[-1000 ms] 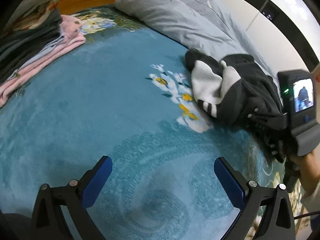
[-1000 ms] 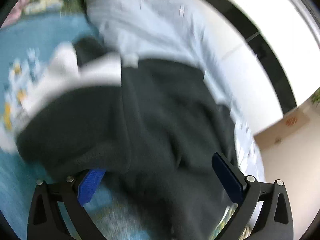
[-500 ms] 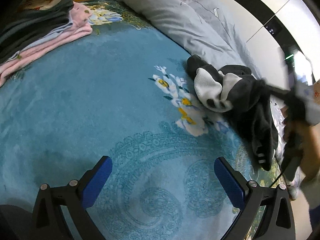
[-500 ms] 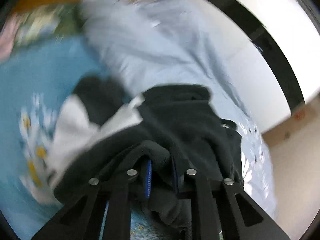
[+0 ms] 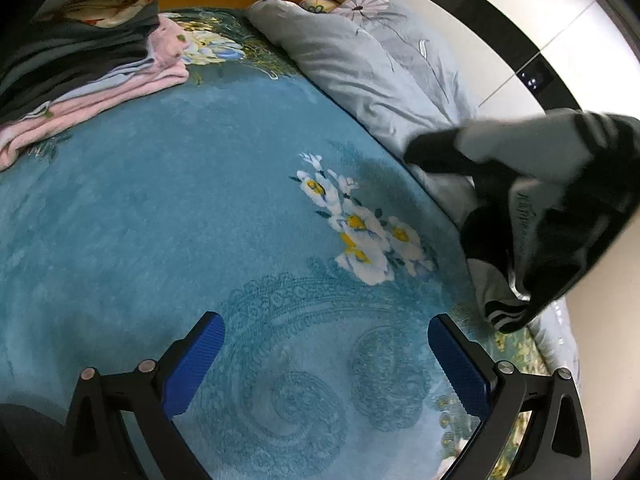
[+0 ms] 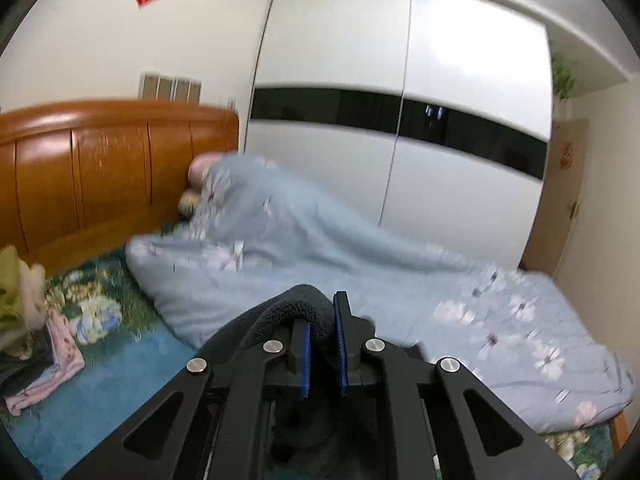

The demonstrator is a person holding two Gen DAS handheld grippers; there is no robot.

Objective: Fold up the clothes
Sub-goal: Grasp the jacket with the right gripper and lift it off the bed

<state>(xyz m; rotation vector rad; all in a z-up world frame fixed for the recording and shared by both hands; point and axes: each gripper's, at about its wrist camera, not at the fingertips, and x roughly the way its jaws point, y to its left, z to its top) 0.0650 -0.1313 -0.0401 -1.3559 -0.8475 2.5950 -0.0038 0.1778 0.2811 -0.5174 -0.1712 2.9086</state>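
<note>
right gripper: we see its fingers just closed, pinching a fold of the dark fleece garment
garment: black-and-white, hanging in the air at the bed's right edge, above the teal blanket
left gripper: fingers spread wide, nothing between, over the blanket
folded stack: far left near the headboard
grey quilt: along the far side

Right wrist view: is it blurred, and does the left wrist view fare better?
Right wrist view: the quilt and headboard smear, while the right gripper pinching dark fleece stays sharp. Left wrist view: the blue blanket is crisp; only the hanging garment blurs.
</note>
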